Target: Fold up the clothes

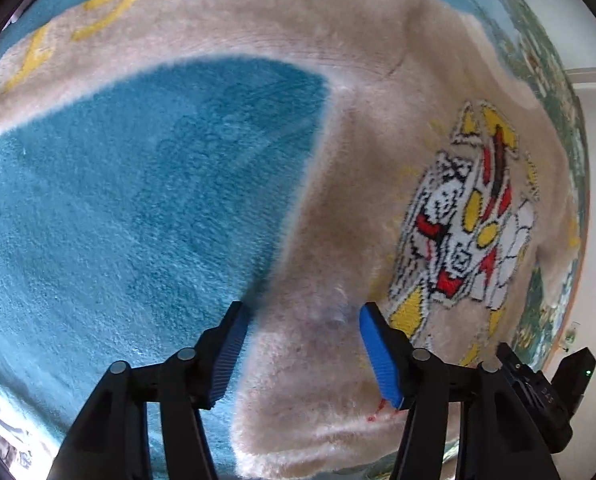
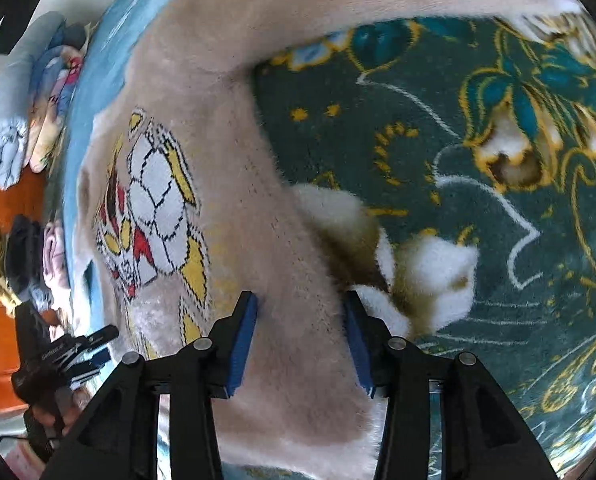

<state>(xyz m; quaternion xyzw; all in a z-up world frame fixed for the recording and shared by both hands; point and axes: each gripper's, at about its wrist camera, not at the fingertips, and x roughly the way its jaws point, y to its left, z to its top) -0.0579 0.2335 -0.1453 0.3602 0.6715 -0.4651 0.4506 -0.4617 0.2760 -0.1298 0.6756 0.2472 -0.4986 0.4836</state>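
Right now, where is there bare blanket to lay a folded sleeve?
The plain blue blanket between the sweater body and its outstretched sleeve is bare. The sweater's other side is also free: green floral blanket.

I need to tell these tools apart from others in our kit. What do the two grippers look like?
Both look alike: the left gripper and right gripper have black angular linkage arms with round silver pivot pins and flat blue ribbed pads. No cables or sleeves show.
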